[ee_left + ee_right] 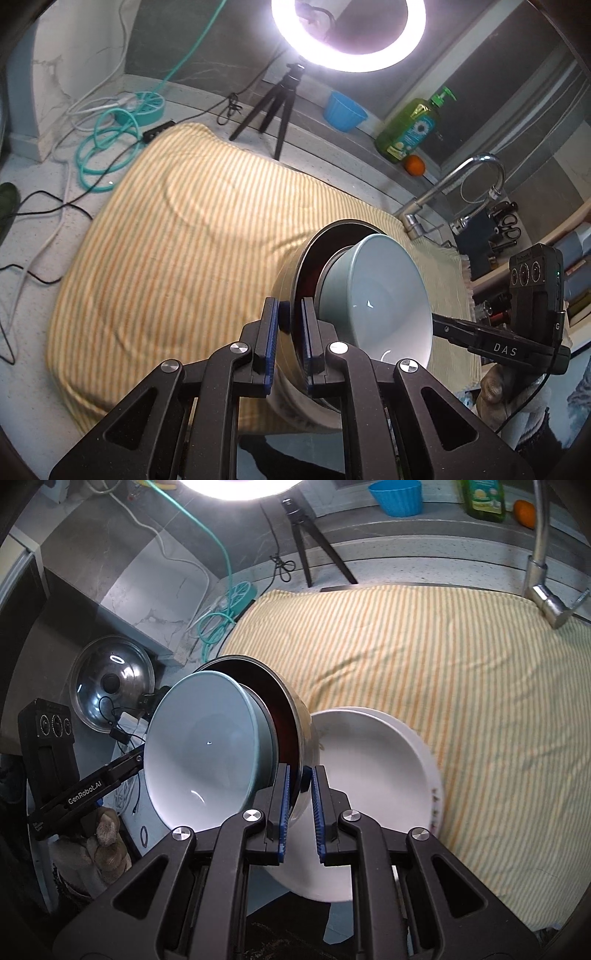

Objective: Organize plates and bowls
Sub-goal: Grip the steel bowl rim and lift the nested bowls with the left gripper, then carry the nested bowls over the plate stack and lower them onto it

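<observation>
inspector a: what did the left gripper hold?

inspector b: its fingers were clamped on the wall of the steel bowl, one pad inside and one outside. the bowl hung tilted on its side above the near edge of the striped cloth, with the pale blue bowl nested in its mouth.

inspector a: and the right gripper?

inspector b: its fingers straddled the same steel rim, set close. whether they pressed on it, i could not tell. two grips on one rim would, in my judgement, steady a tilted load so the nested bowl could not slide out.

inspector a: where was the rest of the ware?

inspector b: a white plate lay on the cloth near its near-left corner, just beyond the steel bowl. i judged it the likely place for stacking.

inspector a: surroundings and obstructions?

inspector b: the faucet stood at the cloth's far-right corner, and the tripod under the ring light at the far edge. a soap bottle and an orange sat on the ledge behind. a teal hose lay off the far-left corner, and a pot lid off the left edge. none of these crossed the way to the plate. the main risk was the steel rim striking it.
</observation>
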Available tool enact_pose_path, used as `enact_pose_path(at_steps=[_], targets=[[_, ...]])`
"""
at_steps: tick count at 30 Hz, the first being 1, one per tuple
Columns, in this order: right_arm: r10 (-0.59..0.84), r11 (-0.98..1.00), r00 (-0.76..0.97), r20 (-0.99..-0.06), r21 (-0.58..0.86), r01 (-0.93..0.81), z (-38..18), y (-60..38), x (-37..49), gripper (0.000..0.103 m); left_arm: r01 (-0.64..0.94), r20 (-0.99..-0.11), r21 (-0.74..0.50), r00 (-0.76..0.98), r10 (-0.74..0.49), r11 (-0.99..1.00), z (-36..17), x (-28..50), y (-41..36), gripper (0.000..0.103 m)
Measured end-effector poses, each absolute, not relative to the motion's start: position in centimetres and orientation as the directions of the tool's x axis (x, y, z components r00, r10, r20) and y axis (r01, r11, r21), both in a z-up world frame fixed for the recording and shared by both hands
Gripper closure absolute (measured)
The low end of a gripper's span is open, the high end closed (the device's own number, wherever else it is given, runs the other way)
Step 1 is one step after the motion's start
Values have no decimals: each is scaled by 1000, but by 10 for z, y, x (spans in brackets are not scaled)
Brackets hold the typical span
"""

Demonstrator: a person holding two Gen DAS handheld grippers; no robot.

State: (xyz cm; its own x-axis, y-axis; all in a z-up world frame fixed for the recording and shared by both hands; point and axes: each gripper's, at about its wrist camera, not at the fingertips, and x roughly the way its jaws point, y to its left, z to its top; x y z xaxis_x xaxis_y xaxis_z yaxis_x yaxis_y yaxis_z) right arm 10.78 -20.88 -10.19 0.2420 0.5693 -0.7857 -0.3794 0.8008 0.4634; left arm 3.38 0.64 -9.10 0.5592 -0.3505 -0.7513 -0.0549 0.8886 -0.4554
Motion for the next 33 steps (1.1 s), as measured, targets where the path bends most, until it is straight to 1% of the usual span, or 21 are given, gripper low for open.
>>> enact_pose_path(at_steps=[10,17,33], targets=[[557,805,209,-804,461,-374,-116,-242,109,90,-71,-763,-463,539,-356,884,-100,29,-25,95],[553,801,185,-812,458,-386,-122,-247,107,90,-109,-777,-469,523,-351,876,-111,23,-33,95],[550,798,154,-821,463,-386,-133,-252,114,91,-139,-792,-471,501,-348,871,-123,26,-42,95]])
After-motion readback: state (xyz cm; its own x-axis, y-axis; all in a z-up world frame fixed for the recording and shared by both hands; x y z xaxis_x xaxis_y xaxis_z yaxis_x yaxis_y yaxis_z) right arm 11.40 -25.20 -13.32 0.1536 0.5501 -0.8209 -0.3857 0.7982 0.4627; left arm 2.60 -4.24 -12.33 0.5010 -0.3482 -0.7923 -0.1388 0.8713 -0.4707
